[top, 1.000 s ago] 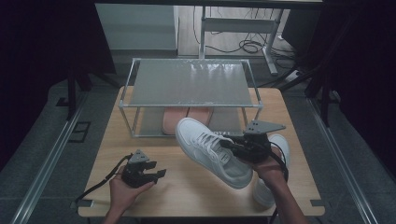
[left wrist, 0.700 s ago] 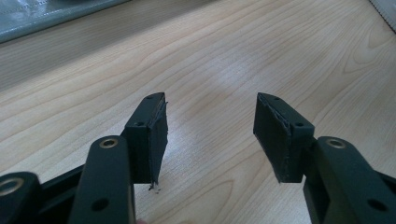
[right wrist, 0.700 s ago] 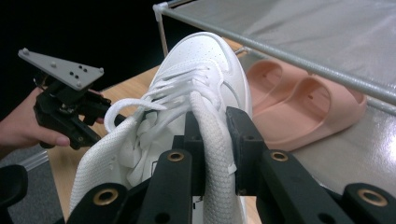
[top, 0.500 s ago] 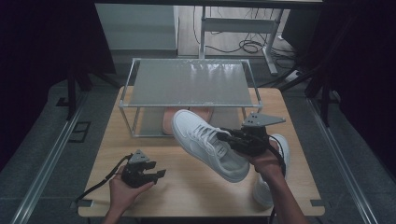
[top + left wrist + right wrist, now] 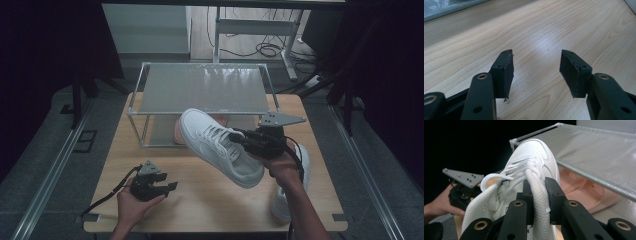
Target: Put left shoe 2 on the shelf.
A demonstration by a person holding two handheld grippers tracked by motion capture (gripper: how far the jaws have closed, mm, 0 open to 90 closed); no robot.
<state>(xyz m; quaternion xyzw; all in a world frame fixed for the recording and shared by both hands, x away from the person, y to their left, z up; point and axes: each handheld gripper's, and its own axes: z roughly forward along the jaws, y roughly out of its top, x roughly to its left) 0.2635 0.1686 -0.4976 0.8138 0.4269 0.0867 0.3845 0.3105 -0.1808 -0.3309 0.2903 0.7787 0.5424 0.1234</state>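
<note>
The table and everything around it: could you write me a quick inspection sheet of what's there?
Surface: pale wooden table, bare between the two hands.
Job's things: white sneaker lifted off the table, toe toward the shelf rack; second white sneaker lies on the table under the right forearm.
Clutter: pink item on the rack's lower level.
Grippers: right gripper shut on the sneaker's collar; left gripper open, nothing between the jaws.
Cables: black cable trails from the left gripper; more on the floor beyond.
Surroundings: dark, grey floor.
</note>
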